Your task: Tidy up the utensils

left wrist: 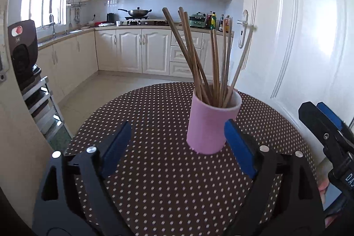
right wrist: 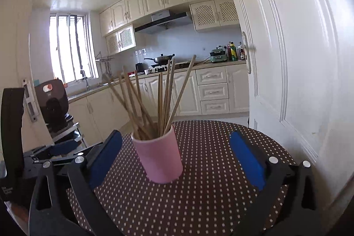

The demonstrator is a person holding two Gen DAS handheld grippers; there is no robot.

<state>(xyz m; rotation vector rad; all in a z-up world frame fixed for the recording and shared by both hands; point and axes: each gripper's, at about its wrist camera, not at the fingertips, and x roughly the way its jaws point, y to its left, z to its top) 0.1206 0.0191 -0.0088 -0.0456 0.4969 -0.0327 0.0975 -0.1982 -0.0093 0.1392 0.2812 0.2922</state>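
Standing by the dotted table [left wrist: 154, 180], I see the pink cup [left wrist: 212, 125] near the middle with the chopsticks [left wrist: 199, 54] fanned out inside, tips toward 12 o'clock. Left gripper [left wrist: 177, 143] and right gripper [right wrist: 177, 158] both gape wide, nothing between them. My guess: the sticks are light, stiff and smooth, so pinch one mid-shaft; the cup looks tippy.

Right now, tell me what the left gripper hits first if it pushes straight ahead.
Probably the pink cup of chopsticks. It stands slightly right of the left gripper's open midline, so its right finger may touch first; depth is unclear.
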